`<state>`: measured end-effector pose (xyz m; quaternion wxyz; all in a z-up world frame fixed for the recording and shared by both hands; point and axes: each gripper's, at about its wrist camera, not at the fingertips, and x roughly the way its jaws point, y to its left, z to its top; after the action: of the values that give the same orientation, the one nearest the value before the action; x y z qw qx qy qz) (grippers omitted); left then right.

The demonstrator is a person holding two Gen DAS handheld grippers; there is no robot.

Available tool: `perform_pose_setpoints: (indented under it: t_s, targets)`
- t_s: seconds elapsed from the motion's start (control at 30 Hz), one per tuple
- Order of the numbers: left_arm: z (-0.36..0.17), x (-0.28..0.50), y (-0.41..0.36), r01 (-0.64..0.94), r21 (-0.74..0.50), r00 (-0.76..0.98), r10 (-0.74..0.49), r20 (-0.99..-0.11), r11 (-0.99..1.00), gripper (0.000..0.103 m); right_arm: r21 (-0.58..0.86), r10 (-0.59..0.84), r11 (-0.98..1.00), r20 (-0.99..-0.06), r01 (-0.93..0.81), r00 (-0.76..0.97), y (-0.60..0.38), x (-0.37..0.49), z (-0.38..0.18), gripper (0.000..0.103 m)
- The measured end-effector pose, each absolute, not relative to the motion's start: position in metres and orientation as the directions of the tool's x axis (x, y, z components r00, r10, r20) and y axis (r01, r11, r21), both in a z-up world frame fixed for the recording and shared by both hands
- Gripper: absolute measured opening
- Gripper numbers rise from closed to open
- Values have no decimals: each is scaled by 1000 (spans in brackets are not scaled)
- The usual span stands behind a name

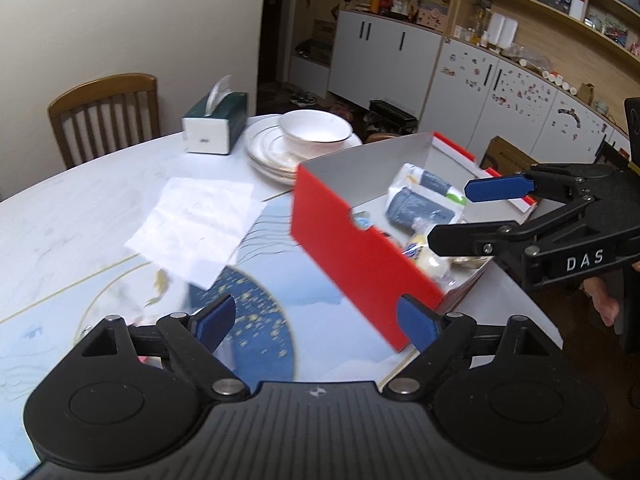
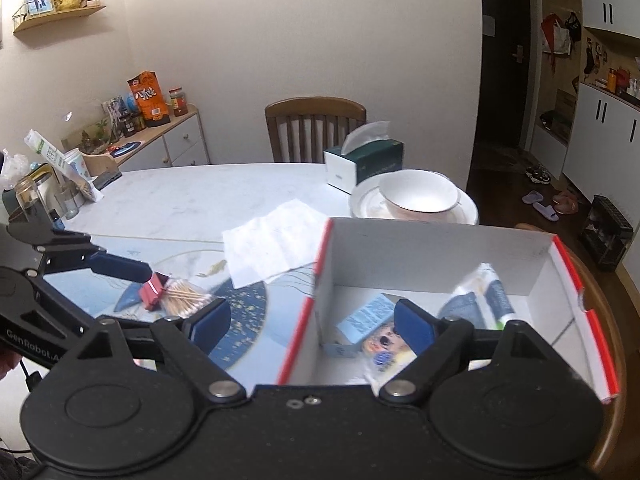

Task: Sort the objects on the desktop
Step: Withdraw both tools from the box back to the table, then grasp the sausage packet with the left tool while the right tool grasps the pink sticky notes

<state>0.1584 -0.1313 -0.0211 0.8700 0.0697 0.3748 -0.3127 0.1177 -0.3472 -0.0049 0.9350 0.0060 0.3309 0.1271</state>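
- The red box [image 1: 360,256] is seen open-topped on the table [image 1: 80,208], its long axis running from the near edge toward the stacked plates [image 1: 264,148].
- Packets [image 2: 480,296] lie inside; their labels are blurred.
- The left gripper [image 1: 316,322] is spread wide, empty, over the tabletop beside the box.
- The right gripper [image 2: 312,324] is likewise wide and empty, straddling the box wall.
- Cotton swabs [image 2: 184,300] and a red clip [image 2: 152,290] lie partly hidden behind the left gripper's finger.

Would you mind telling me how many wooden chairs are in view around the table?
2. One wooden chair stands at the table's far side, behind the tissue box. The curved back of another shows beside the red box. Others may be hidden.
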Motion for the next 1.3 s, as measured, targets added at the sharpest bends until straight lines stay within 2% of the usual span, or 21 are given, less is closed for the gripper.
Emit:
perform_pose_setpoints:
  t_s: [0.07, 0.13, 0.73, 1.3]
  targets:
    - [-22, 157, -119, 587, -111, 533, -486, -693, 802, 90, 98, 250, 965, -616, -242, 747, -337, 118, -4, 89]
    - [-23, 155, -107, 575, -111, 540, -478, -693, 810, 103, 100, 256, 963, -615, -248, 746, -327, 119, -4, 89]
    - [-31, 148, -19, 553, -114, 550, -465, -694, 825, 103, 103, 274, 957, -623, -271, 733, -244, 122, -9, 89]
    - [-68, 131, 59, 582, -71, 523, -440, -731, 810, 103, 116, 283, 954, -655, -277, 700, -177, 117, -30, 89]
